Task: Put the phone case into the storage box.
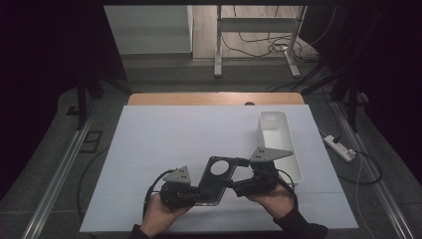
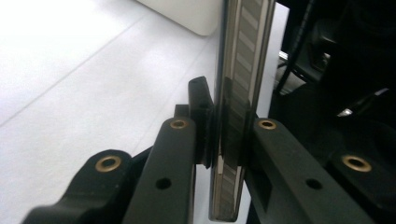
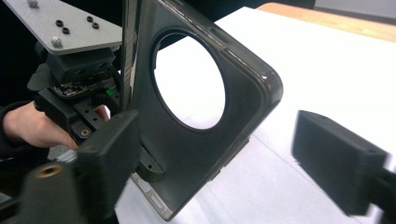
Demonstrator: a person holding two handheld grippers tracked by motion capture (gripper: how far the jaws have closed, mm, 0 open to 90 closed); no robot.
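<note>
L gripper (image 1: 199, 191) at approx 6 o'clock on the counter (image 1: 164, 134); its fingers (image 2: 180, 154) are clamped on the lower edge of a dark phone case (image 1: 216, 179), held up off the surface. R gripper (image 1: 238, 174) sits just right of the case at 5 o'clock, fingers (image 3: 341, 161) spread wide, touching nothing; case edge between them. White bin (image 1: 278, 142) at 3 o'clock, near R gripper.

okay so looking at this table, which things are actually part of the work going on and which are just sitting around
In use:
- dark phone case with a round camera hole, held on edge
- left gripper, shut on the case's edge
- right gripper, jaws open on either side of the case

Just lying about:
- white bin at the table's right
- power strip on the floor
- cables under the far desk
</note>
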